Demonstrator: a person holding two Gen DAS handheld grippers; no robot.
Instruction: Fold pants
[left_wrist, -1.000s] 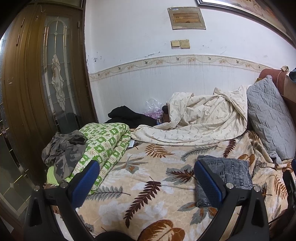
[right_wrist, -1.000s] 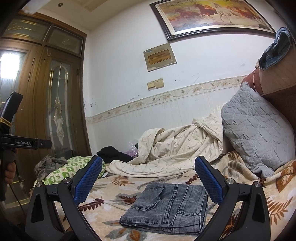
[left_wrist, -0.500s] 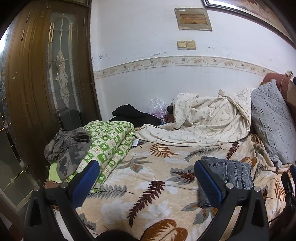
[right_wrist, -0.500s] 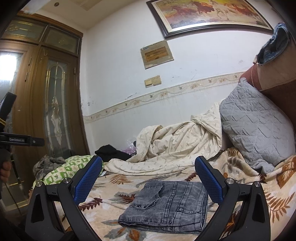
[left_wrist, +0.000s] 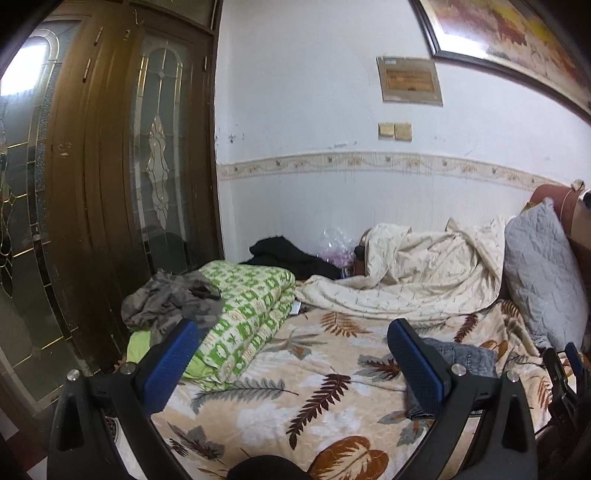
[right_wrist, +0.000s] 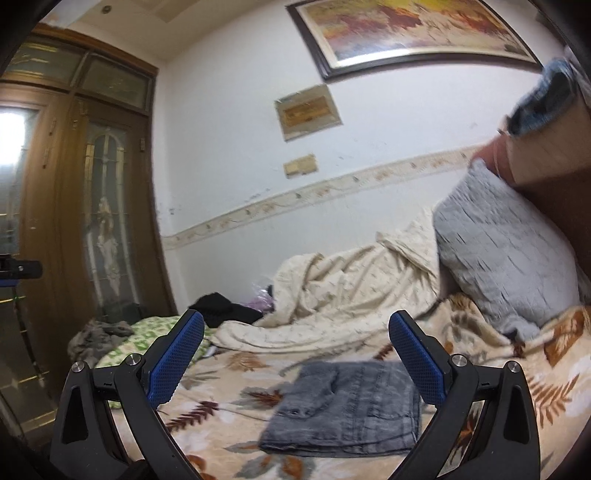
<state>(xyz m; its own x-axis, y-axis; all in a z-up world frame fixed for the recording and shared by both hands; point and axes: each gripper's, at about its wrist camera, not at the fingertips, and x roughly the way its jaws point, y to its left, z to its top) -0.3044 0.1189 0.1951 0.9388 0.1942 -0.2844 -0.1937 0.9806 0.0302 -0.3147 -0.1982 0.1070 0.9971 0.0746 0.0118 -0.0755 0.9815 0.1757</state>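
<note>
The grey denim pants (right_wrist: 351, 410) lie folded into a flat rectangle on the leaf-print blanket (right_wrist: 236, 369). In the left wrist view the pants (left_wrist: 469, 356) show partly behind my right finger. My left gripper (left_wrist: 291, 354) is open and empty, held above the blanket to the left of the pants. My right gripper (right_wrist: 295, 354) is open and empty, held above and in front of the pants, apart from them.
A folded green-and-white quilt (left_wrist: 251, 302) with a grey garment (left_wrist: 166, 302) on it lies at the left. A crumpled cream sheet (left_wrist: 417, 273) and black clothes (left_wrist: 288, 254) lie along the wall. A grey pillow (left_wrist: 543, 273) leans on the headboard. A wooden wardrobe (left_wrist: 110, 184) stands left.
Both grippers have drawn back and tilted upward, away from the pants. More wall and the picture frame show now. The pants have stayed in place. The right wrist view is motion-blurred.
</note>
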